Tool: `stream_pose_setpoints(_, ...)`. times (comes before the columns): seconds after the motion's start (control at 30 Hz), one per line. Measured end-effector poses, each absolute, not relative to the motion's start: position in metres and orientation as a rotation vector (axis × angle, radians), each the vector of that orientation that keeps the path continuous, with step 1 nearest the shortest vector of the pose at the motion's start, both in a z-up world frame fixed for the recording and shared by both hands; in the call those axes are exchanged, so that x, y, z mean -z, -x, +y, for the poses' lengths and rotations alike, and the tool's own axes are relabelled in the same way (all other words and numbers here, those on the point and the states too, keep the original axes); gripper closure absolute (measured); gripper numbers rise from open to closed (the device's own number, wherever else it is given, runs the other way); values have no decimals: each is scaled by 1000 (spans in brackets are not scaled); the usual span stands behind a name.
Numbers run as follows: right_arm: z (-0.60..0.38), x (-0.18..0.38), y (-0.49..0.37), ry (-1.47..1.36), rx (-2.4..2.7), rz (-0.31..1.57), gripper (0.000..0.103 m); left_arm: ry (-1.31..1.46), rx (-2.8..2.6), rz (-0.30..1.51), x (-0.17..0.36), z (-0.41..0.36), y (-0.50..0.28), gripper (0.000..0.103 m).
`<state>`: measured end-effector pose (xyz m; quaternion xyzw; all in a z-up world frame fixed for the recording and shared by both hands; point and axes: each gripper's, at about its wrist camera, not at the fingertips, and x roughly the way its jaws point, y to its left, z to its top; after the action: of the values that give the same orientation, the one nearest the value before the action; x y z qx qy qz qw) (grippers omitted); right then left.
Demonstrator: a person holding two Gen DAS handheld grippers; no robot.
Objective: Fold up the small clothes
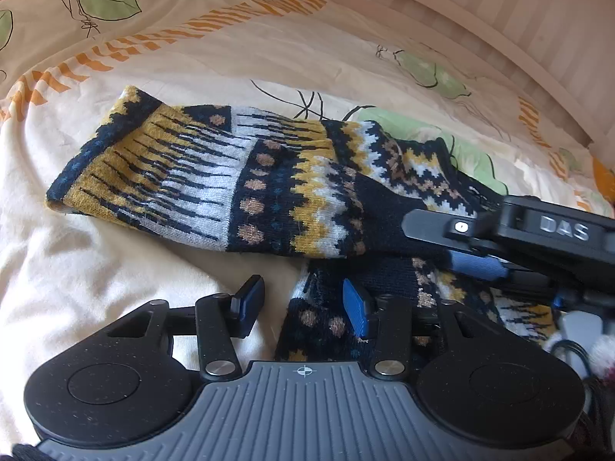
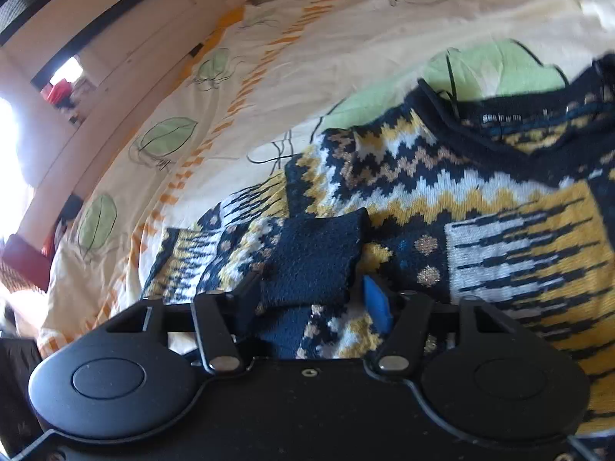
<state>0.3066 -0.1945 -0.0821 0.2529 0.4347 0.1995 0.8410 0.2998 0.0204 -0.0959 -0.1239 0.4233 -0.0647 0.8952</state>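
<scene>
A small knitted sweater (image 1: 238, 176), navy with yellow, white and gold patterns, lies on a bed. One sleeve stretches to the left in the left wrist view. My left gripper (image 1: 303, 303) is open just above the sweater's lower edge, holding nothing. My right gripper (image 2: 311, 288) has its jaws apart around the navy sleeve cuff (image 2: 315, 253), which rests between the fingers; whether it is pinched cannot be told. The right gripper also shows at the right of the left wrist view (image 1: 453, 242). The sweater's neckline (image 2: 499, 123) is at the upper right of the right wrist view.
The bed cover (image 1: 115, 269) is cream with green leaf prints and orange stripes, and wrinkled. A pale wooden bed frame (image 1: 480, 30) runs along the far side. Furniture and a bright window (image 2: 11, 123) lie to the left in the right wrist view.
</scene>
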Motion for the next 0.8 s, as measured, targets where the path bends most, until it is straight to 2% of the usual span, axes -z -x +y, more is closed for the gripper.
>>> stream_pose_setpoints(0.03, -194, 83, -309, -546, -407, 926, 66, 257, 134, 877, 96, 21, -300, 59)
stream_pose_setpoints(0.1, -194, 83, -312, -562, -390, 934, 84, 258, 134, 878, 96, 21, -300, 59)
stream_pose_setpoints(0.13, -194, 81, -311, -566, -393, 928, 87, 259, 134, 878, 96, 21, -300, 59)
stream_pose_setpoints(0.37, -203, 16, -292, -534, -441, 760, 89, 251, 133, 872, 96, 19, -300, 59)
stream_pose_setpoints(0.57, -251, -43, -265, -517, -381, 600, 89, 239, 132, 866, 96, 18, -298, 59)
stream_pose_setpoints(0.8, -314, -56, -237, -447, -213, 575, 89, 219, 134, 860, 96, 15, -297, 59)
